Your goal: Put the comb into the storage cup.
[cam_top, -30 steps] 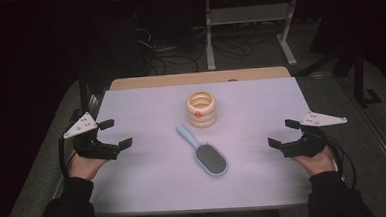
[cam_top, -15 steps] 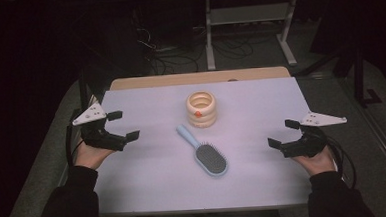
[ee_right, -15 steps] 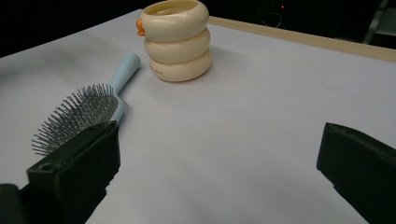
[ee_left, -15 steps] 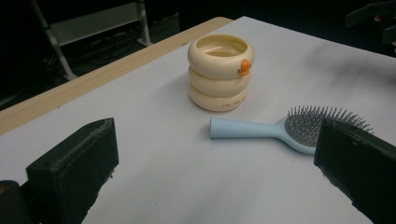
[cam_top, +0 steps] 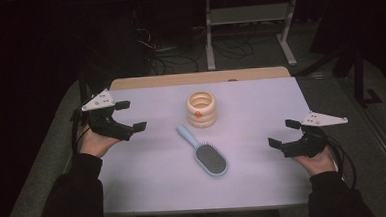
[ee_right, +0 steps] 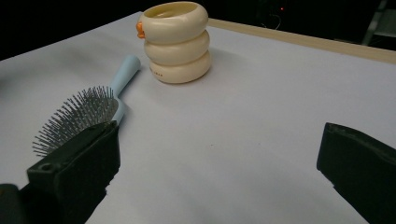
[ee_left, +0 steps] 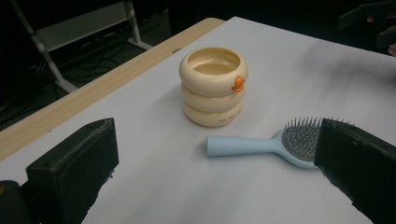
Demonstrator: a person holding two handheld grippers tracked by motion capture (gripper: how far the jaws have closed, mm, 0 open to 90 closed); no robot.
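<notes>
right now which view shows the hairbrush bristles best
The right gripper view: the hairbrush lies close, its bristles standing out one by one. In the left gripper view a jaw hides part of the head. The high view shows the whole brush, but small, bristles a grey patch.

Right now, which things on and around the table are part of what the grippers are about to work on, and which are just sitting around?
Part of the work:
- light blue hairbrush, bristles up
- cream ringed cup with an orange knob
- left gripper and right gripper, both open and holding nothing

Just there:
- white table mat
- metal stand behind the table
- floor cables
</notes>
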